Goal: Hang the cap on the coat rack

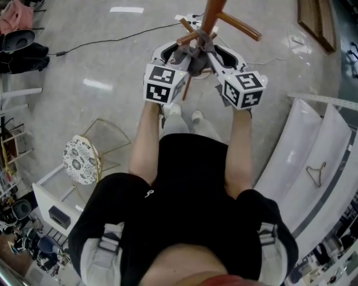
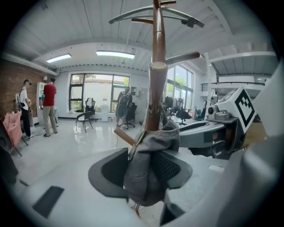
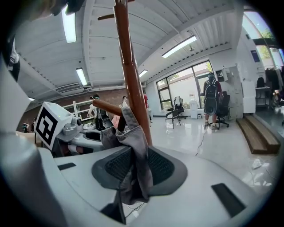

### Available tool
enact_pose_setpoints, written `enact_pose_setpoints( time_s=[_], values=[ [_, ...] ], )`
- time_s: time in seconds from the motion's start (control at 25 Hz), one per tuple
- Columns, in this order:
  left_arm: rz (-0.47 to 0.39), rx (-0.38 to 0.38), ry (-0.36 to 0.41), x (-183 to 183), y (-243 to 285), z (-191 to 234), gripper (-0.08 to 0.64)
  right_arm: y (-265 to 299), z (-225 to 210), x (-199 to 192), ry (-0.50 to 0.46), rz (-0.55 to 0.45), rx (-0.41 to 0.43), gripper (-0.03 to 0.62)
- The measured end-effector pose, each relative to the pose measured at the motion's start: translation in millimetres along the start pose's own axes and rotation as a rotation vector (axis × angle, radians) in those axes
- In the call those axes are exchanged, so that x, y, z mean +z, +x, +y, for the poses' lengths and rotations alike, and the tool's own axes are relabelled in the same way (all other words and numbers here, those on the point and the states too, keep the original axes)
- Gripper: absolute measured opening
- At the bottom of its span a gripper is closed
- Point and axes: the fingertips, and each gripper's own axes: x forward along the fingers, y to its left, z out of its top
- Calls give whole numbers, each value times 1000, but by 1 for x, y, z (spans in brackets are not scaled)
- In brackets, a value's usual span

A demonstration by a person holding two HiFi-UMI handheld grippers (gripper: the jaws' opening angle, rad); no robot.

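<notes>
A grey cap [image 1: 197, 57] hangs bunched on a lower peg of the brown wooden coat rack [image 1: 211, 14], right against its pole. My left gripper [image 1: 180, 56] and right gripper [image 1: 211, 56] meet at the cap from either side. In the left gripper view the cap [image 2: 148, 155] droops between the dark pads of the left gripper [image 2: 142, 175], beside the pole [image 2: 156, 80]; the jaws stand apart. In the right gripper view the cap [image 3: 135, 146] hangs from a peg [image 3: 106, 106], loose between the spread pads of the right gripper [image 3: 140, 170].
A round patterned stool [image 1: 82, 160] and a gold wire frame [image 1: 109, 139] stand at the left. White panels [image 1: 302, 145] with a wire hanger [image 1: 317, 173] lie at the right. A cable [image 1: 112, 40] crosses the floor. People stand far off [image 2: 49, 106], one with a backpack [image 3: 212, 99].
</notes>
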Motion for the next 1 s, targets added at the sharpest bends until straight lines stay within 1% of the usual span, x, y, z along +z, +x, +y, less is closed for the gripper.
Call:
enact_pose_setpoints(
  time_s=[0.12,0.24,0.36,0.44,0.52,0.56,0.6,0.64,0.8,0.92,1.0],
  values=[
    [-20,29,-51,-7,-16,5,165,-6,7,0,-15,-13,33,101],
    [-53,100,-104,-12,-36,15,166,-15,16,3,-30,-64,64,106],
    [-114,166,-127,-5,-56,12,157,-29,22,8,-38,-122,70,83],
    [-160,180,-147,4,-64,1,136,-40,22,15,-47,-158,66,37],
    [-218,179,-177,18,-69,-14,96,-49,20,30,-60,-199,60,19],
    [-246,186,-185,25,-71,-20,63,-54,19,38,-65,-220,55,13],
    [-269,199,-185,31,-74,-25,24,-58,19,46,-70,-242,50,10],
    [-284,215,-178,36,-76,-28,7,-63,19,53,-77,-262,48,8],
    [-326,251,-150,59,-87,-39,0,-79,16,74,-104,-320,14,3],
    [-381,275,-131,79,-101,-43,0,-88,12,83,-123,-323,-15,-3],
    [-405,297,-116,90,-108,-42,0,-93,12,90,-138,-324,-19,-3]
  ],
)
